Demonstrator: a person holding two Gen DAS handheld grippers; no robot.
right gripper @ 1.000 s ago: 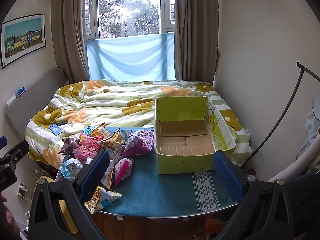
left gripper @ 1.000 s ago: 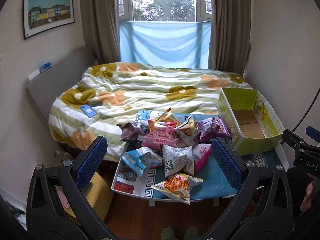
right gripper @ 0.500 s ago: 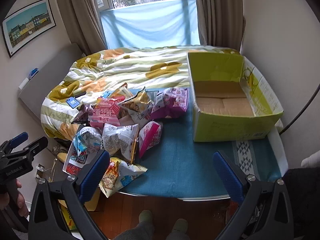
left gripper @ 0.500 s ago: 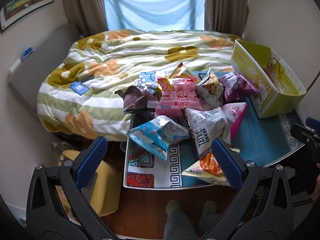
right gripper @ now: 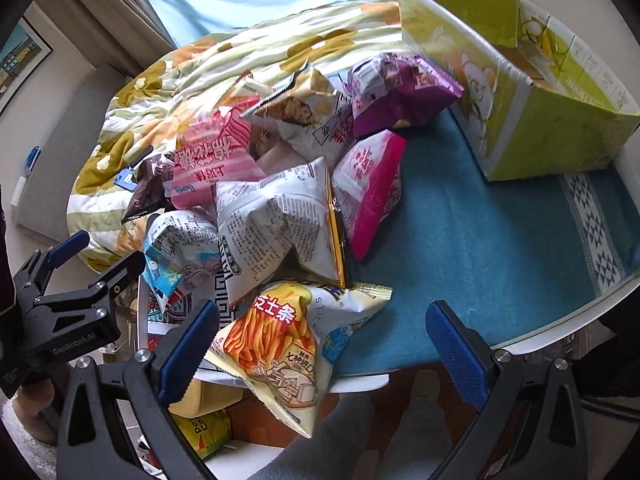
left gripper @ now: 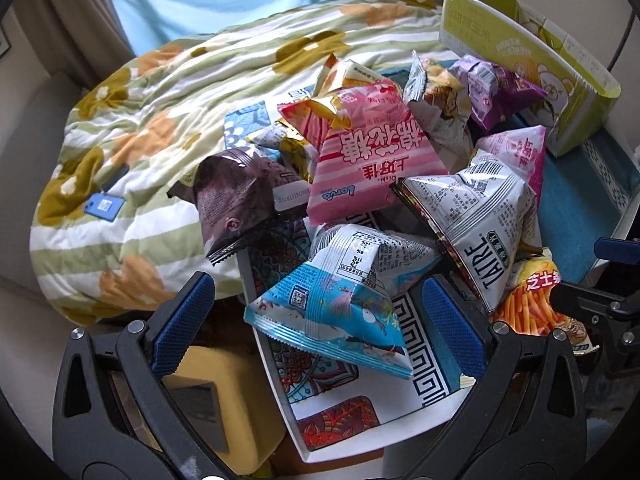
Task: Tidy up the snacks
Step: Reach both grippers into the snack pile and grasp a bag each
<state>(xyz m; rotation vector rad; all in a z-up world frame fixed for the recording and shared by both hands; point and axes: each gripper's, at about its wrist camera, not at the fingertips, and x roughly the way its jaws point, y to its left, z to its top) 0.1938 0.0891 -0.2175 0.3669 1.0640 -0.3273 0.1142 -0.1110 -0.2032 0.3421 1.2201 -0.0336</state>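
Observation:
A pile of snack bags lies on a small table. My left gripper (left gripper: 316, 320) is open, its blue pads either side of a light blue bag (left gripper: 332, 312) at the pile's near edge. Behind it lie a white bag (left gripper: 480, 232), a pink striped bag (left gripper: 368, 160), a brown bag (left gripper: 236, 200) and a purple bag (left gripper: 496, 88). My right gripper (right gripper: 324, 344) is open just above an orange cheese-stick bag (right gripper: 288, 336) at the table's front edge. A green cardboard box (right gripper: 520, 92) stands open at the back right; what is inside is hidden.
The table has a teal cloth (right gripper: 480, 248) and a patterned top (left gripper: 420, 364). A bed with a flowered quilt (left gripper: 160, 128) lies behind it. A yellow stool (left gripper: 208, 408) stands below the table's left edge. The left gripper shows in the right wrist view (right gripper: 72, 280).
Both grippers have come down and forward towards the snack pile. The left one now frames the light blue bag, the right one the orange bag. Both stay open.

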